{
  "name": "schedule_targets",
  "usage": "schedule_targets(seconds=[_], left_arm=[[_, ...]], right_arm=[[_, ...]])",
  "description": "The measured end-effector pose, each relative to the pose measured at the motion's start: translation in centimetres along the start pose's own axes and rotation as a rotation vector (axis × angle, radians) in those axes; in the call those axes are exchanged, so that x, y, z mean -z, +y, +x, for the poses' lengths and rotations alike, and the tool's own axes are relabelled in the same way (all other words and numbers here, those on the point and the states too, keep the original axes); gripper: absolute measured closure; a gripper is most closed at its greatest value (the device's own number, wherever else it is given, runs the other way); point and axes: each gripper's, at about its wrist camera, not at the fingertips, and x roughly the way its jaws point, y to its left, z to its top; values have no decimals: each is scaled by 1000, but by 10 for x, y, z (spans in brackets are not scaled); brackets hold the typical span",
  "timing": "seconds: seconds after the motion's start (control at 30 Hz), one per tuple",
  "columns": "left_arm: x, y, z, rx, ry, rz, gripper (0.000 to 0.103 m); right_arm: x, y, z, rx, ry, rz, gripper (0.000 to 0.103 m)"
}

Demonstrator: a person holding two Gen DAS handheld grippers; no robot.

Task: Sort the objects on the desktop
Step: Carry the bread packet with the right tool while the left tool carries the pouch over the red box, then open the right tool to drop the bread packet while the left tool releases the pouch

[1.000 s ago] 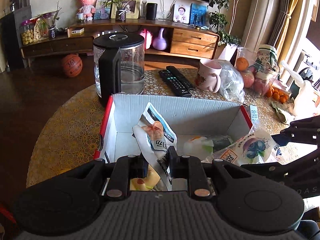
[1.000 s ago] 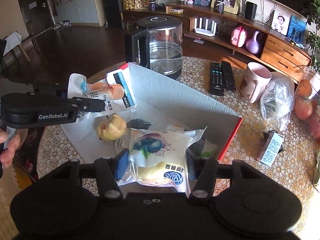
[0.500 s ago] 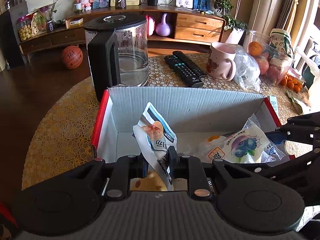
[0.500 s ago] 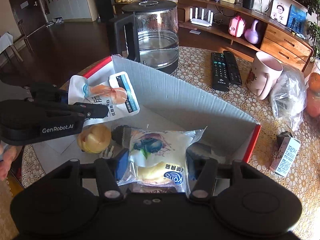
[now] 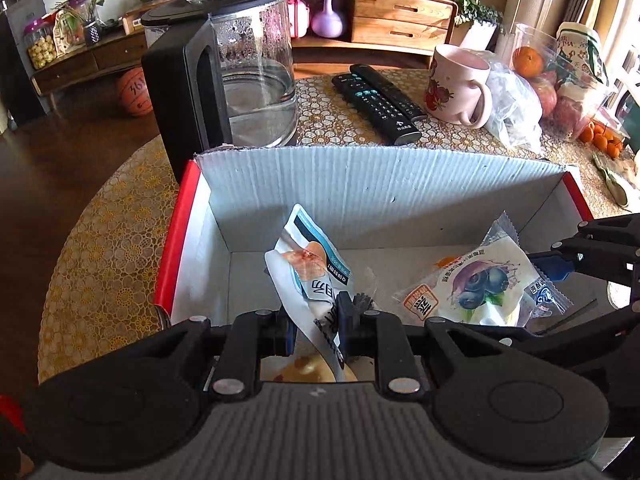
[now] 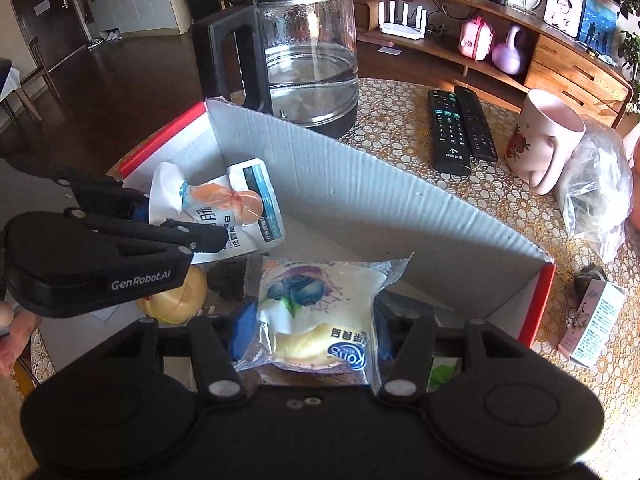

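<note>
Two snack packets hang over the one open cardboard box (image 5: 360, 184), each in its own gripper. The left gripper (image 5: 316, 330) is clenched tight on a white sausage pouch (image 5: 310, 268), which stands up between the pads above the box's left half; the right gripper (image 6: 312, 326) grasps a blueberry bread packet (image 6: 316, 312) by both side edges, above the box's right half. Inside the box lie one round yellowish bun (image 6: 180, 300) and a small dark wrapper (image 6: 228, 276); the floor toward the far wall is bare. That corrugated far wall rises between the packets and the rest of the round table (image 5: 100, 220). Just behind it stands one glass kettle (image 5: 240, 80), nearly touching the box's left corner. Farther right lie two black remotes (image 6: 460, 132) side by side, then one pink mug (image 6: 548, 140) and a clear plastic bag (image 6: 596, 188). One small carton (image 6: 592, 320) stands outside the red right edge.
</note>
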Motion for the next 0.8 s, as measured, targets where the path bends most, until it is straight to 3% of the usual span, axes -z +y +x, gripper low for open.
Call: schedule_targets(seconds=[0.13,0.33,0.47,0.67,0.73,0.77,0.8], left_arm=[[-1,1,3,-7,13,-12,84],[-2,-1,4,-31,28,-23,83],[-3,-2,1,-43,19,-29,75],[-3,-5,-4,-49,5,-33,71],[-3,-7,-8,-47,-5,-33,55],[-2,-7,-11,-51,-16,-32,40],[-2,-8,-14,-54,-29,-32,37]], right_arm=[[1,-1,1,-7,0,13,42],[5,-6,-4,1,-11,27,22],[7,-6,-9,-4,-21,19,22],[9,-7,-20,-19,-39,25,22],[9,-7,-25,-25,-44,30,22],[10,-7,-29,-31,-49,32,22],[11,-7,-32,-35,-53,32,22]])
